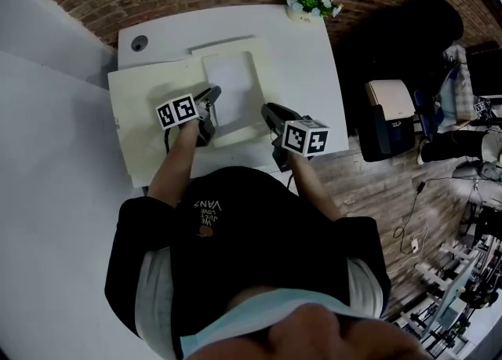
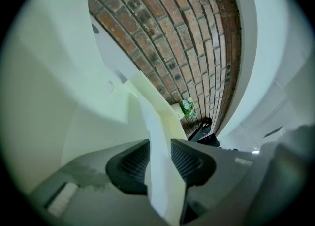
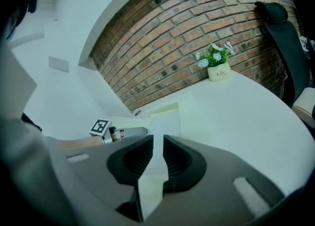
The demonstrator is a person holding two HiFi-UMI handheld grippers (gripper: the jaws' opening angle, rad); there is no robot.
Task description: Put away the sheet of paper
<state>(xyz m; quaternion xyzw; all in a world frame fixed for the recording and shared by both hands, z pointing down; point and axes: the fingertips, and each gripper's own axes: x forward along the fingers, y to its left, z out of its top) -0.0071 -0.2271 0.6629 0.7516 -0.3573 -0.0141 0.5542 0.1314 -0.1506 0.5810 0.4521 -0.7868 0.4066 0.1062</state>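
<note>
From above, the sheet of paper [image 1: 231,84] lies on a cream folder [image 1: 145,127] on the white table [image 1: 310,60]. The left tool [image 1: 212,98] is at its left edge and the right tool [image 1: 267,110] near its lower right corner. The table is bare towards the flower pot [image 1: 311,5].

Along the left tool [image 2: 160,144], the jaws stand apart and released, with the sheet's [image 2: 151,114] edge upright between them.

Along the right tool [image 3: 158,139], the jaws are slightly parted and grip nothing. The sheet [image 3: 165,120] lies just beyond.

Top: black short-sleeved T-shirt [image 1: 235,264], pale printed lettering on the chest
Grippers: dark grey left gripper [image 1: 214,96], right gripper [image 1: 267,109]
Marker cubes [image 1: 176,110]: white, black squares
</note>
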